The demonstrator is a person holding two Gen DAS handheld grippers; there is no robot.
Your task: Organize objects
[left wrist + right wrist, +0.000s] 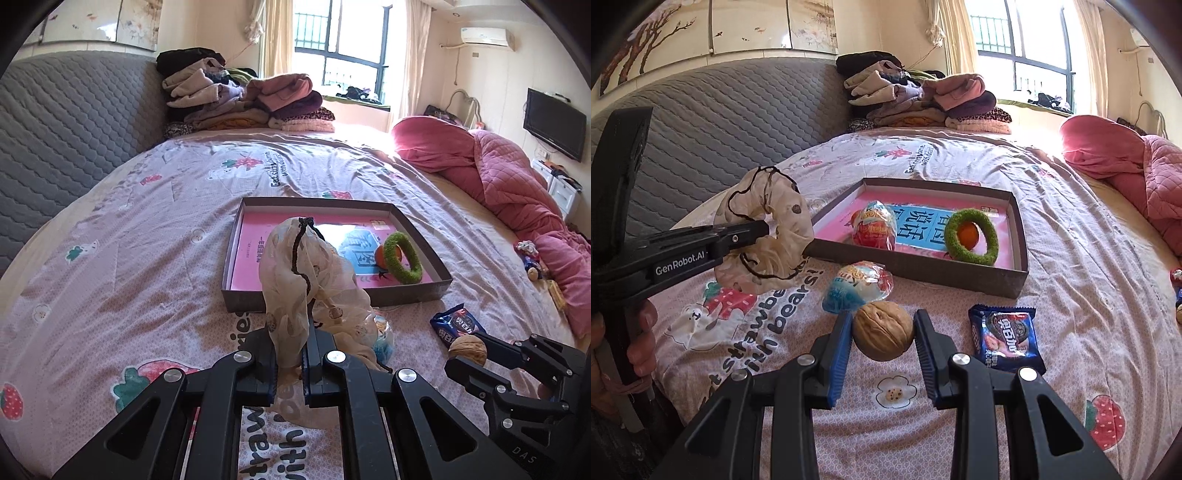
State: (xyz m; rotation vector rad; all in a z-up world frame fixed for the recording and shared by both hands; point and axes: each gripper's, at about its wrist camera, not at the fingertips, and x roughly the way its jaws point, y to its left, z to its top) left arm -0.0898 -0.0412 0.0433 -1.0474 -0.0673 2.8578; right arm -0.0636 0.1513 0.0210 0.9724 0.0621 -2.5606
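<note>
My left gripper is shut on a cream drawstring pouch and holds it up above the bedsheet, short of the shallow grey box; it also shows in the right wrist view with the pouch. My right gripper is shut on a walnut, seen too in the left wrist view. The box holds a green ring, an orange ball and a red snack bag.
A blue cookie packet and a blue-and-white snack bag lie on the sheet before the box. Folded clothes are piled at the far side. A pink quilt lies at the right, small items beside it.
</note>
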